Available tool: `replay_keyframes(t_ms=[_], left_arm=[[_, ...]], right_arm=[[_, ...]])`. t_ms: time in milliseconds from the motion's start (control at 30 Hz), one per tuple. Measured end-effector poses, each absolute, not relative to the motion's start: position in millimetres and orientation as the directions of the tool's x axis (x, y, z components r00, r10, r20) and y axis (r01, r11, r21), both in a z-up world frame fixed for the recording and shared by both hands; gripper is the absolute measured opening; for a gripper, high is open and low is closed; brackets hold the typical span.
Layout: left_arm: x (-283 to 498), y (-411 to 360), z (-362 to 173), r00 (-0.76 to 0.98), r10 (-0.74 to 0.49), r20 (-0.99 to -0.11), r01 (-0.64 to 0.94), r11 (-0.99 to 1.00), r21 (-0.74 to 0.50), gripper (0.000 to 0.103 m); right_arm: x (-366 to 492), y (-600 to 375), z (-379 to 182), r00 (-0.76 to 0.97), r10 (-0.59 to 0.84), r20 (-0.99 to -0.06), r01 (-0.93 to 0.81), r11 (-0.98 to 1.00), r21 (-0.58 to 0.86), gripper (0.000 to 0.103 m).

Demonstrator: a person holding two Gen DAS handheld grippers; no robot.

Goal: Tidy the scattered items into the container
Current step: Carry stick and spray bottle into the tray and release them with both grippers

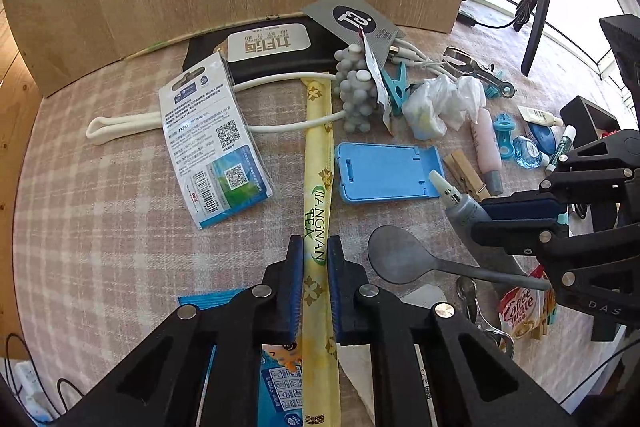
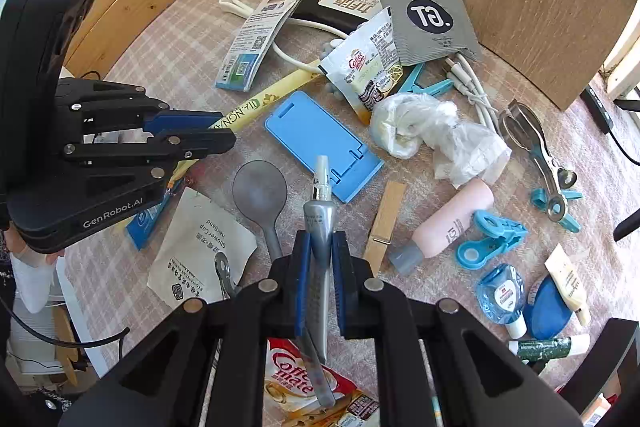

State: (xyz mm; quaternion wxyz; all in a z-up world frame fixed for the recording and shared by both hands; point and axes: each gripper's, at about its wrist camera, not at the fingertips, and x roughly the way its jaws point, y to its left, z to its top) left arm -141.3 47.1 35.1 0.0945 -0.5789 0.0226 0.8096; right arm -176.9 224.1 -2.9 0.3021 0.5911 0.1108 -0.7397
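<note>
Left gripper (image 1: 314, 287) pinches long yellow tea sachet (image 1: 318, 163) lying on table | right gripper (image 2: 320, 279) clamps grey tube (image 2: 318, 223) for lifting | container: cannot tell where.

Left claw (image 1: 315, 259) and right claw (image 2: 323, 255) both low, level, apparently clamped tight.

A long yellow tea sachet (image 1: 316, 187) printed with green lettering lies flat on the checked cloth, running lengthwise away from the near edge. A silver-grey tube (image 2: 318, 223) with a clear pointed nozzle (its crimped tail toward the camera) points away, raised above a grey spoon (image 2: 260, 195).
</note>
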Motion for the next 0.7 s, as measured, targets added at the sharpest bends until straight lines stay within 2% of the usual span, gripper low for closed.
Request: replay_keyframes(t_ms=[300,567,700], left_arm=[[-117.1,27.4,77.6,-0.414,0.151,-0.898,-0.120,-0.987,-0.111,0.010],[-99.0,36.1,87.0,-0.423,0.215,-0.880,-0.114,-0.976,-0.183,0.010],[-78.2,42.3,96.9,-0.436,0.214,-0.874,-0.123,-0.976,-0.178,0.010]], right_arm=[[-168.9,243.9,43.7,-0.196,-0.416,-0.888,0.540,-0.802,0.257,0.009],[-166.7,265.3,79.5,-0.256,-0.461,-0.849,0.512,-0.810,0.286,0.009],[-159.3,275.8,93.2,-0.279,-0.466,-0.840,0.504,-0.815,0.285,0.009]])
